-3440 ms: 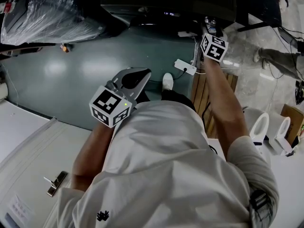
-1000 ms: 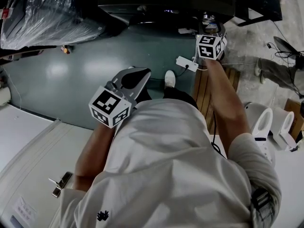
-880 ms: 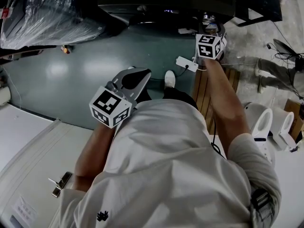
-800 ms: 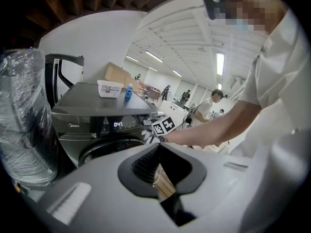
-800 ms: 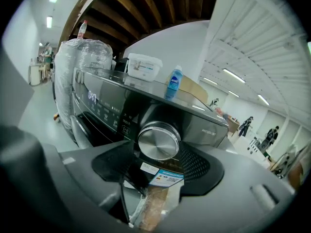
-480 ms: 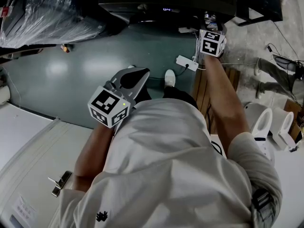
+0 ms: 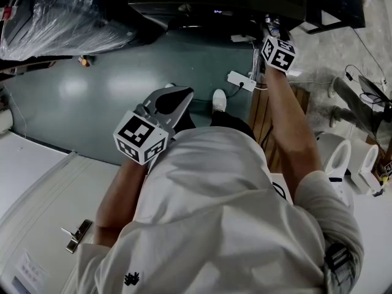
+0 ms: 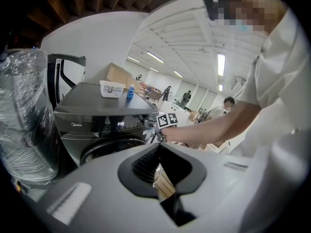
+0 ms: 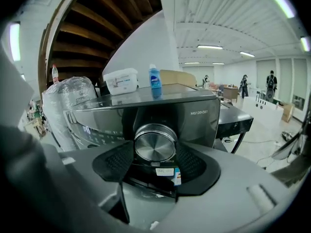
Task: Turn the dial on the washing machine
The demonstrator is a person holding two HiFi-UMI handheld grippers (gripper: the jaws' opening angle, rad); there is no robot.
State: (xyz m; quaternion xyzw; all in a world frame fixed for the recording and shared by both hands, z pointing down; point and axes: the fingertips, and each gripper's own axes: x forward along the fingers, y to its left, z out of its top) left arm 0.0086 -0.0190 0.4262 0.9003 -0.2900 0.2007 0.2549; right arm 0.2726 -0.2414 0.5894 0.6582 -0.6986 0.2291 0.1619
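Note:
The dark washing machine (image 9: 146,110) fills the right gripper view, and its round silver dial (image 9: 155,142) sits between the black pads. My right gripper (image 9: 156,160) is shut on that dial. In the head view the right gripper (image 7: 269,26) reaches the machine's front panel (image 7: 208,8) at the top, its marker cube below it. My left gripper (image 7: 182,95) hangs shut at waist height over the green floor, holding nothing. The left gripper view shows the machine (image 8: 92,125) and its lit display (image 8: 120,124).
A white tub (image 9: 120,81) and a blue bottle (image 9: 155,76) stand on the machine's top. A plastic-wrapped appliance (image 7: 55,11) is to its left. A white power strip (image 7: 241,81) and a wooden pallet (image 7: 260,121) lie by my feet. White toilets (image 7: 343,164) stand at the right.
The right gripper's marker cube has rolled and shifted up and to the right at the dial. The left gripper has stayed where it was.

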